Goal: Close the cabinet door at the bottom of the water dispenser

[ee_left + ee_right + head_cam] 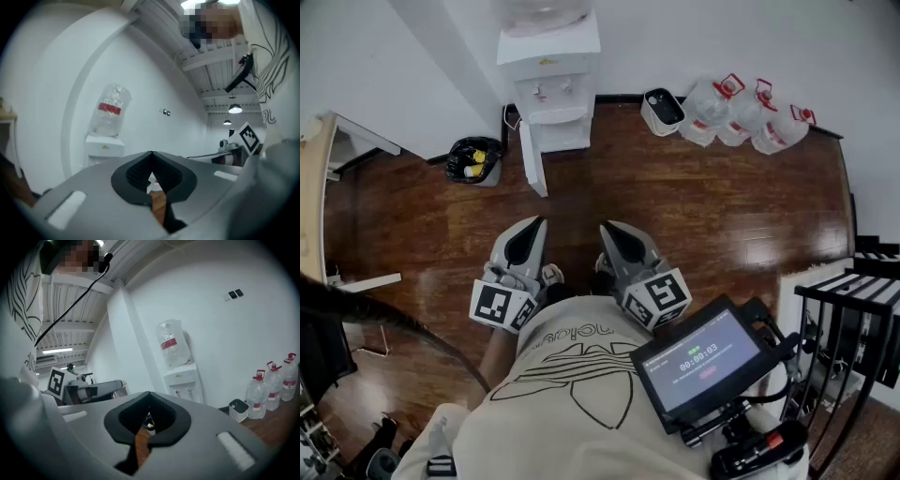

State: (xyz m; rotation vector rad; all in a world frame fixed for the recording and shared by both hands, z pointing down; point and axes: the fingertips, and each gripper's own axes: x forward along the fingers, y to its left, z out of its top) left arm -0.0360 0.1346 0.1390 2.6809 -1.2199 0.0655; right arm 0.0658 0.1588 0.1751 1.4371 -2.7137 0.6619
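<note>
The white water dispenser (548, 75) stands against the far wall with a clear bottle on top. Its bottom cabinet door (532, 157) is swung open, edge-on towards me over the wood floor. My left gripper (536, 223) and right gripper (607, 228) are side by side close to my chest, well short of the door, both shut and holding nothing. The dispenser (104, 146) appears left of centre beyond the left gripper (151, 153) in the left gripper view. In the right gripper view the dispenser (183, 380) is right of the right gripper (149, 393).
A black bin (474, 159) sits left of the dispenser. To its right are a small white bin (663, 111) and several water jugs (750, 117). A black rack (853, 309) stands at right, a desk edge (319, 187) at left. A timer screen (703, 361) hangs at my chest.
</note>
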